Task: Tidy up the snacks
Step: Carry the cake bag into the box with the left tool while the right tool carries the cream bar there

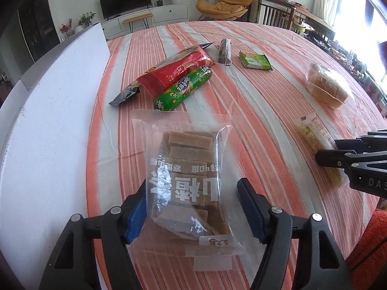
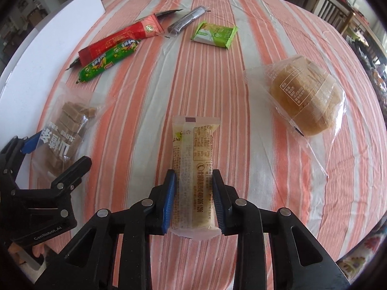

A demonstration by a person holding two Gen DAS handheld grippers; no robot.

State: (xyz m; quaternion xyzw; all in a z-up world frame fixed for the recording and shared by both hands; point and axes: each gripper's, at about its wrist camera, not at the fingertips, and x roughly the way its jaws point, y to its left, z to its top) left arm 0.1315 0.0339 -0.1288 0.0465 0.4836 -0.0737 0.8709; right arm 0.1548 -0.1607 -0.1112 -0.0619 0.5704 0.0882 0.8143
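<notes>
Both hands are at the pick-up step. Nearest, the left tool [image 1: 192, 207] straddles the clear bag of brown slices [image 1: 187, 178]: its blue pads stand either side of the bag, the left pad against the film and the right one apart from it, so I judge it not yet gripped. The right tool [image 2: 193, 198] is clamped on the near end of the pale long bar [image 2: 193, 166], pads pressed to both sides of the wrapper; the bar lies flat on the striped tabletop [image 2: 241, 145].

The next move, as I judge it, calls for the left jaws to finish closing on the bag, then for each snack to be lifted and carried to its group. The bag's film is slack and slippery and could crumple or slide out.

Further out lies open cloth between the two tools. To the right sits the wrapped bun [image 2: 306, 101], well apart from the bar. On the left a white board [image 1: 55, 125] borders the cloth close beside the bag, leaving little room that way. Beyond, the red packet [image 1: 176, 72] and green sausage [image 1: 183, 88] lie touching, with a dark-wrapped stick [image 1: 224, 50] and green-white sachet [image 1: 254, 60] near the far edge.
</notes>
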